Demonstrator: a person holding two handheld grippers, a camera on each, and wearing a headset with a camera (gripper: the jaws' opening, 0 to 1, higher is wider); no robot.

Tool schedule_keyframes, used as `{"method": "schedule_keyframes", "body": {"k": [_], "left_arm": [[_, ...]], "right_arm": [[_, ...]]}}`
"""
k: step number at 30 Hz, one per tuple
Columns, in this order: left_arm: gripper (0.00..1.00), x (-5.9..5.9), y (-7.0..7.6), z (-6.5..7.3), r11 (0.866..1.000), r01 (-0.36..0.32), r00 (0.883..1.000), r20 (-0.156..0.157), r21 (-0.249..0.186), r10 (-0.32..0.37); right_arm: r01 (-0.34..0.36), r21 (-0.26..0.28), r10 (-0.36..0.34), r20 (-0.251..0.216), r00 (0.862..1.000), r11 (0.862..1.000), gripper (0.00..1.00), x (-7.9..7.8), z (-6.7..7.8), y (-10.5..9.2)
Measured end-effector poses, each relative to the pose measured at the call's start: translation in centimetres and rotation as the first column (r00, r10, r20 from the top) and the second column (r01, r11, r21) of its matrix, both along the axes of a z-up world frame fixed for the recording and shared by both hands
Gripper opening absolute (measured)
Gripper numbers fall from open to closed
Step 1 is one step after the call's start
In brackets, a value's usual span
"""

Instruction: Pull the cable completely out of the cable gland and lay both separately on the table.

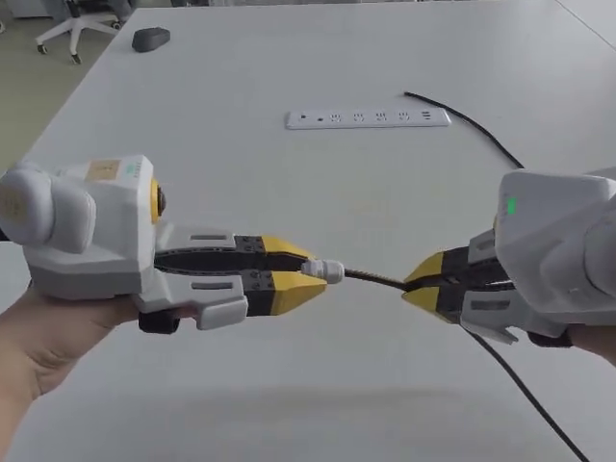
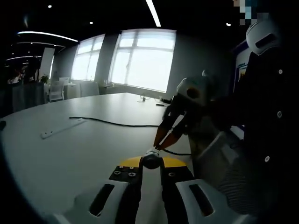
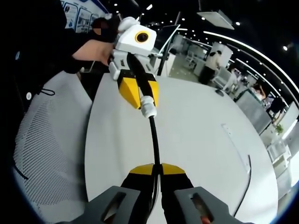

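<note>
Above the matte white table [image 1: 289, 192], I held the left gripper [image 1: 313, 274] and the right gripper [image 1: 416, 286] nose to nose, both lifted off the surface. Each had a smooth white plastic body, black jaw arms and wedge-shaped yellow tips.

The left gripper's yellow tips were drawn together on the cable gland [image 1: 325, 270], a small, white, ribbed cylinder of plastic that stuck out past the tips toward the other gripper. In the left gripper view its round end sat squarely between the two tips.

The cable [image 1: 375, 279], thin, black and round in section, ran straight out of the gland to the right gripper. It was not yet pulled free. The right gripper's tips were clamped on it, with almost no gap showing between them in the right gripper view. Behind that gripper the slack cable drooped and trailed off toward the near right edge of the head view.

My left hand [image 1: 48, 337] wrapped the underside of the left gripper's body.

Farther back on the table lay a long, flat white power strip [image 1: 368, 118] with its own black cord [image 1: 472, 125] curving away to the right. A small dark rounded object [image 1: 151, 38] sat near the far left corner.
</note>
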State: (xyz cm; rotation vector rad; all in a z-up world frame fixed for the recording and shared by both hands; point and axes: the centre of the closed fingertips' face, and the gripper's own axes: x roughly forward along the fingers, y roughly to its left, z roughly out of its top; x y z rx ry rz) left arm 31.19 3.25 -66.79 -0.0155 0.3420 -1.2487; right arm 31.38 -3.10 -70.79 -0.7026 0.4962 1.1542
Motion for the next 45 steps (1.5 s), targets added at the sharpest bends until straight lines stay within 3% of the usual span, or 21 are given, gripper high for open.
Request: {"method": "schedule_keyframes", "body": {"k": [8,20,26,33,45], "left_arm": [[0.15,-0.3,2.5,-0.7,0.999,-0.047,0.999,-0.016,0.019,0.048],[0.15,-1.0,5.5,-1.3,0.994,-0.110,0.993,-0.031,0.026,0.111],[0.15,-1.4,7.0,-2.0,0.991,-0.132,0.990,-0.042,0.032,0.134],[0.15,-1.7,8.3,-2.9,0.987,-0.156,0.986,-0.057,0.034,0.158],[0.15,-2.0,9.5,-4.6,0.986,-0.163,0.983,-0.084,0.034,0.165]], "right_arm": [[0.019,0.012,-0.019,-0.011,1.000,1.000,0.00,0.5,0.1,0.2],[-0.011,0.050,0.013,-0.033,0.999,0.999,0.00,1.2,0.3,3.2],[0.011,0.132,0.001,-0.092,0.996,0.991,0.00,1.9,0.9,4.9],[0.025,0.117,-0.012,-0.110,0.994,0.993,0.00,2.4,-0.2,6.3],[0.047,0.134,-0.031,-0.119,0.992,0.990,0.00,4.4,-2.0,10.0]]}}
